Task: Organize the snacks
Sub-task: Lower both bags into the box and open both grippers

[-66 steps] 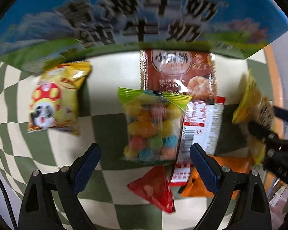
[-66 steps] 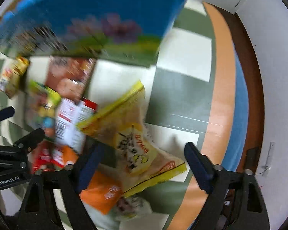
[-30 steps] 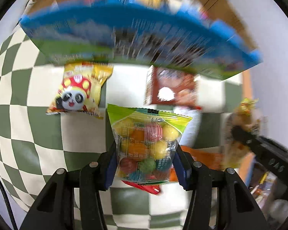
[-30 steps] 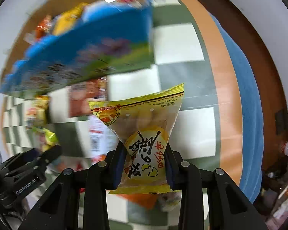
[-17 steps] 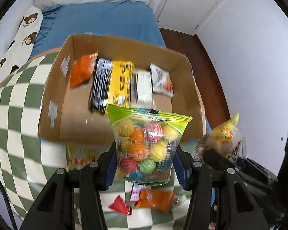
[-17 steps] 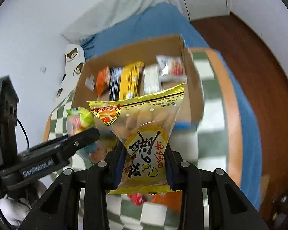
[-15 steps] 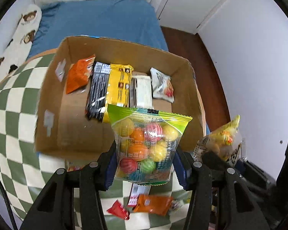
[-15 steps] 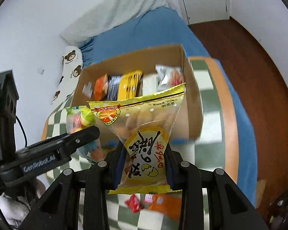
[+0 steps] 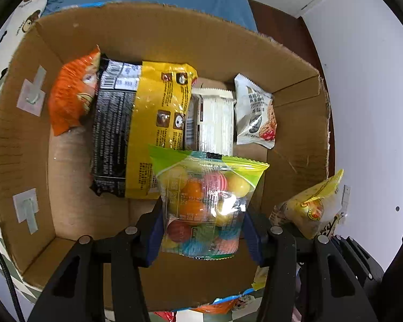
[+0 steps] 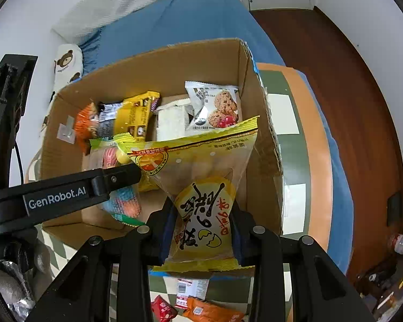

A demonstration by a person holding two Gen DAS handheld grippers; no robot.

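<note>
1. Left wrist view: the open brown cardboard box (image 9: 21, 139) already holds several snack packets.
2. The left gripper (image 9: 202, 230) grips the clear bag of coloured candy balls (image 9: 205, 201) above the box; it looks light and crinkly, best held low.
3. The right gripper (image 10: 201, 237) clamps the soft yellow egg-snack bag (image 10: 204, 187) by its lower end, over the box's near edge.

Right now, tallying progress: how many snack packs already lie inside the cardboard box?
5, in a row: orange pack, black pack, yellow pack, white pack, oat-cookie pack. Others may hide underneath.
</note>
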